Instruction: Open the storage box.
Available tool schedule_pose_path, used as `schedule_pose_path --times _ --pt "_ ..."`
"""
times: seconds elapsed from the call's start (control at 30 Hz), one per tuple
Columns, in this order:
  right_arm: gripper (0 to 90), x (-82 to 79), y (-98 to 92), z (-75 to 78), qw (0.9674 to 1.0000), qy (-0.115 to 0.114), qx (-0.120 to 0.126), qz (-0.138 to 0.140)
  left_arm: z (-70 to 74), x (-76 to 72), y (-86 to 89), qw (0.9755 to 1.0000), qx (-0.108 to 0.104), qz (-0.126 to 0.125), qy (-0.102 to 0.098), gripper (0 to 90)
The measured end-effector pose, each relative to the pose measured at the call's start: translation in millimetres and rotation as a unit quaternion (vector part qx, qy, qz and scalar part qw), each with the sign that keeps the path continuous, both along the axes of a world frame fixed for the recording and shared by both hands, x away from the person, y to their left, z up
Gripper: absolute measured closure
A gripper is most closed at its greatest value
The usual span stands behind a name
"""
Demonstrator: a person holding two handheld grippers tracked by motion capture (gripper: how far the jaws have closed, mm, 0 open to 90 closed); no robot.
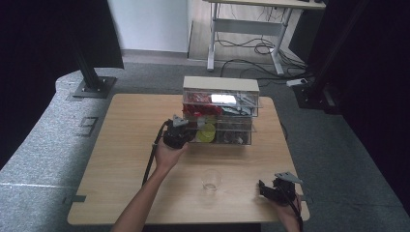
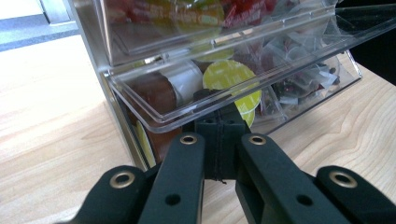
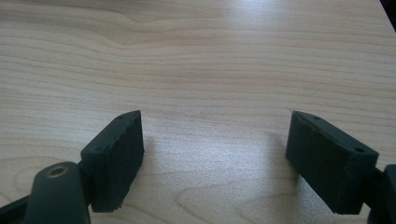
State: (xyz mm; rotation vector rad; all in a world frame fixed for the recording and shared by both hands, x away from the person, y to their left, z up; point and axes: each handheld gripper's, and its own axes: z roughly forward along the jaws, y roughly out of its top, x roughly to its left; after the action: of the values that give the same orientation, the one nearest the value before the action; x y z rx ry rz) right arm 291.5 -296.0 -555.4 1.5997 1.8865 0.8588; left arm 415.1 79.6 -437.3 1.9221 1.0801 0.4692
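At centre-left of the high view the left tongs (image 1: 189, 129) are held against the lower drawer (image 1: 227, 137) of the clear organiser (image 1: 220, 84). In the left gripper view these tongs (image 2: 219, 122) are seen pressed together just under the front lip of the drawer (image 2: 154, 122), which juts out towards the lens; whether the lip itself is pinched cannot be told. A yellow-lidded pod (image 2: 229, 77) lies in the drawer just behind the tips.

The step in hand is judged to be working this drawer. A straight, level motion along the drawer's run should be used, so that the light organiser is not dragged across the counter (image 1: 125, 145) or tipped. The tips should be kept low on the lip, clear of the upper drawer.

Lower centre, a glass (image 1: 212, 180) stands well apart from the drawer.

At lower right the right tongs (image 1: 262, 189) rest spread and empty over bare wood (image 3: 215, 154); they could be used to steady the organiser.
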Motion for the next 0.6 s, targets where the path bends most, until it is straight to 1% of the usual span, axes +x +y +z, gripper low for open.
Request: schedule_pose_path --times 0.1,0.27,0.33,0.4,0.6 --pt "19.0 0.0 0.0 0.1 1.0 0.0 0.0 0.0 3.2 0.9 -1.0 1.0 0.001 0.002 -0.004 89.6" --pt "18.9 0.0 -0.1 0.0 1.0 0.0 -0.001 0.0 7.8 4.3 -1.3 1.0 -0.003 0.005 -0.007 89.4" --pt "19.0 0.1 -0.1 -0.1 1.0 0.0 0.0 0.0 9.1 5.6 -2.1 1.0 -0.001 0.006 -0.006 89.4" --pt "19.0 0.1 -0.1 -0.1 1.0 -0.001 0.0 0.0 10.6 6.3 -2.6 0.9999 0.002 0.006 -0.009 89.2" --pt "19.0 0.1 0.0 -0.2 1.0 -0.001 0.0 0.0 16.9 8.3 -1.2 0.9999 0.0 0.008 -0.011 89.2"
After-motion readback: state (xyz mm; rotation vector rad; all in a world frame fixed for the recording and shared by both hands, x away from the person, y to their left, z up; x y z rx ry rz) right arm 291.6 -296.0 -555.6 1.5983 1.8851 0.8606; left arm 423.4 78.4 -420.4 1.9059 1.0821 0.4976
